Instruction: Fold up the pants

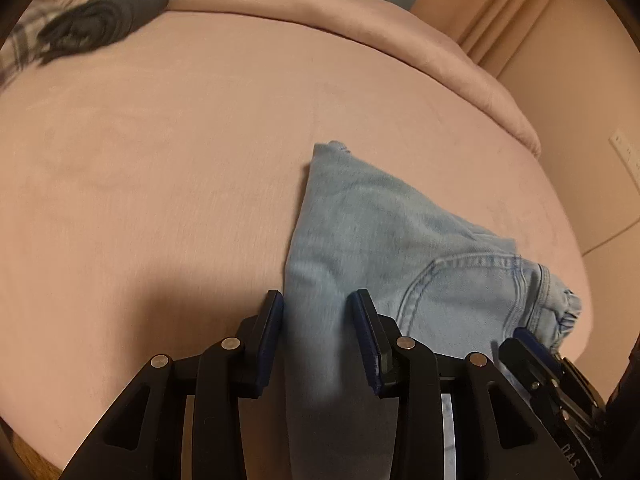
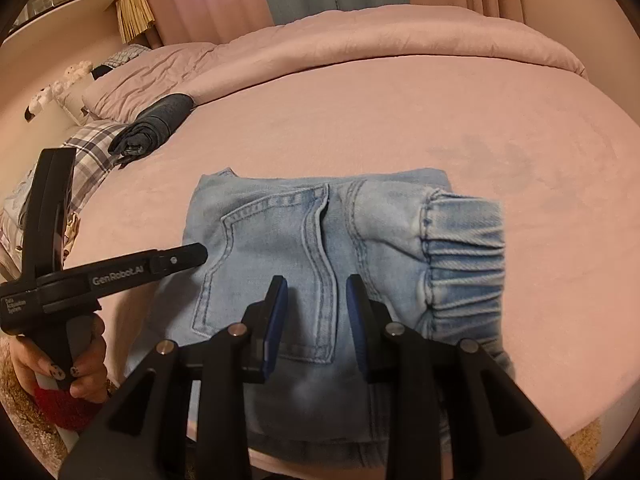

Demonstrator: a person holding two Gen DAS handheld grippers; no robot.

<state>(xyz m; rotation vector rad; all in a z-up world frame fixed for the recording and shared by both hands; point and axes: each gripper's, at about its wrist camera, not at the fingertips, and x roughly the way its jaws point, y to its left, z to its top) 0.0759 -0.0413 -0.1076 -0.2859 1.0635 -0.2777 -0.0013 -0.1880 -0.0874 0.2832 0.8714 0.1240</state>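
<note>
Light blue jeans [image 2: 304,240] lie folded into a compact stack on the pink bed, back pocket up, elastic cuff at the right. In the left wrist view the jeans [image 1: 380,232] run from between my fingers out to the right. My left gripper [image 1: 318,300] is open, its jaws either side of the jeans' left edge. My right gripper [image 2: 317,284] is open, hovering low over the stack's near side, holding nothing. The left gripper's body [image 2: 120,276] shows in the right wrist view, at the stack's left edge. The right gripper's tip [image 1: 532,344] shows at the left wrist view's lower right.
The pink bed sheet [image 2: 400,120] stretches wide behind the jeans. A rolled dark garment [image 2: 154,128] lies at the back left next to a plaid cloth [image 2: 90,152] and a pillow [image 2: 152,72]. A folded duvet [image 2: 400,40] lines the far edge. Carpet shows below.
</note>
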